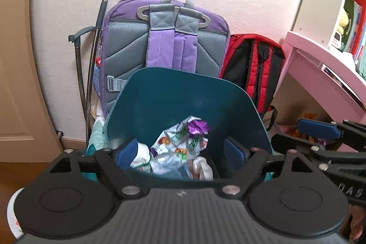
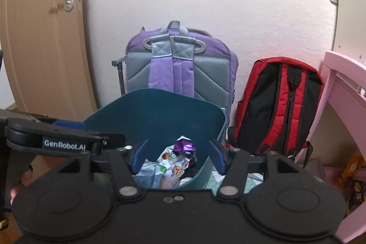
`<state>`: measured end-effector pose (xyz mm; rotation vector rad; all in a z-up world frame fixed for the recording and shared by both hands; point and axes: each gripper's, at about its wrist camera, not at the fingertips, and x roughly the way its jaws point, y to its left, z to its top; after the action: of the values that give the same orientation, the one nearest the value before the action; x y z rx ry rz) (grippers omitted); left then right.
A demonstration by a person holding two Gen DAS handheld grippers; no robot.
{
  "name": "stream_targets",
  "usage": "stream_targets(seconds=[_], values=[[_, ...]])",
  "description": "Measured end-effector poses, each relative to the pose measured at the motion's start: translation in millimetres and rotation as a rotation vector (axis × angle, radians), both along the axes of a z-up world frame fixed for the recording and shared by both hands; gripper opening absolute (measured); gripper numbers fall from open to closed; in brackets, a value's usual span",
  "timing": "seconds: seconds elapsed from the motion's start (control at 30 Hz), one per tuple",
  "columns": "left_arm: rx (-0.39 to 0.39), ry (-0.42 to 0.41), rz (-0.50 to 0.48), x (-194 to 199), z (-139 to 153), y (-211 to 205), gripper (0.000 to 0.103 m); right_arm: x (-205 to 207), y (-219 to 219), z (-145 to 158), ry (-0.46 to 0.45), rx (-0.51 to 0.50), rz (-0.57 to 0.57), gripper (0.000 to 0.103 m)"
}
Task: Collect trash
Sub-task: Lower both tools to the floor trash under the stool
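A teal bin [image 1: 171, 93] stands on the floor in front of two backpacks, its back wall raised. Inside lie crumpled white snack wrappers [image 1: 176, 148] with a purple foil wrapper [image 1: 197, 127] on top. My left gripper [image 1: 180, 152] hangs over the bin's mouth, open, its blue pads [image 1: 127, 153] wide apart and pressing on nothing. In the right wrist view the bin [image 2: 160, 116] and the purple wrapper [image 2: 184, 145] show again. My right gripper [image 2: 178, 157] is also open above the bin, with nothing between its fingers. Each gripper shows at the edge of the other's view.
A purple and grey backpack [image 1: 169, 38] and a red and black backpack [image 2: 279, 104] lean on the wall behind the bin. A wooden door [image 2: 45, 38] is at the left, a pink desk [image 2: 343, 95] at the right. Snack packets [image 2: 352, 170] lie under the desk.
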<state>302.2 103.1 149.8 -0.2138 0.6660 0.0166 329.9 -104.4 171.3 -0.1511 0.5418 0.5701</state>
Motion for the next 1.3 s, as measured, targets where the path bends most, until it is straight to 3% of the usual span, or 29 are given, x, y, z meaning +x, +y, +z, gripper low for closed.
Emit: stream_targets(seconds=[0.4,0.67,0.77,0.97,1.07,1.3], values=[[0.010,0.016,-0.064,-74,7,-16,0.084,-63,-20,11,0.038,0.050,0.050,0.058],[-0.027,0.055,-0.078,-110,-23,-16,0.096,-93,-29,-21,0.118,0.073,0.082,0.058],[-0.034,0.069,-0.060,-118,-44,-13,0.101,-100,-33,-47,0.156,0.079,0.080,0.058],[-0.088,0.118,-0.045,-123,-102,1,0.101,-104,-31,-114,0.218,0.041,0.056,0.058],[-0.124,0.169,-0.027,-122,-141,10,0.101,-97,-27,-157,0.328,0.030,0.021,0.058],[-0.099,0.398,0.010,-103,-256,22,0.101,-81,-17,-277,0.567,-0.054,-0.063,0.058]])
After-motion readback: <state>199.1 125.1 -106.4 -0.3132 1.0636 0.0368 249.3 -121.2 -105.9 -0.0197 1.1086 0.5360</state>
